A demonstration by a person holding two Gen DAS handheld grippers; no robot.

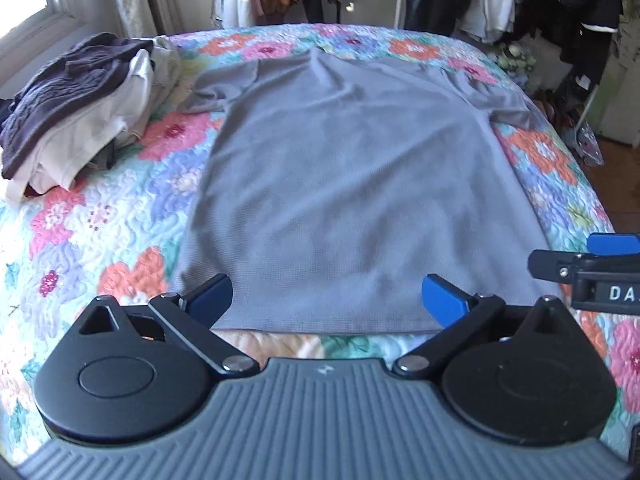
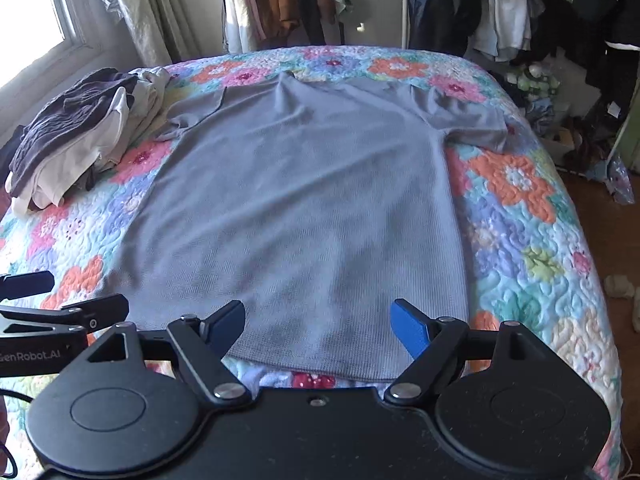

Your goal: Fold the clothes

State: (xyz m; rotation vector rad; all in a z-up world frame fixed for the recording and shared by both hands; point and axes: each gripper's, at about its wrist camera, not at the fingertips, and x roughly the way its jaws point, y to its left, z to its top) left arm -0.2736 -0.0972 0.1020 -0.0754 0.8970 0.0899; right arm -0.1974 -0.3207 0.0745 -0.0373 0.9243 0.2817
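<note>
A: Where's the shirt?
B: Grey t-shirt (image 1: pixel 340 184) flat on the bed quilt (image 1: pixel 100 232), hem just ahead of my jaws.
A: Jaws?
B: Left gripper (image 1: pixel 327 300) and right gripper (image 2: pixel 318 326) spread wide, gripping nothing.

grey t-shirt (image 1: pixel 344 184) spread flat on the bed; pile of clothes (image 1: pixel 80 108) beside it

the short-sleeved shirt lies unfolded, hem nearest the cameras and neck at the far end, both sleeves out to the sides, the cloth mostly smooth with a few soft creases near the shoulders; in the right wrist view the grey t-shirt (image 2: pixel 304 200) sits on the floral quilt (image 2: pixel 520 216); the pile, dark cloth on top of cream and white pieces, lies at the left, just beside the left sleeve
</note>
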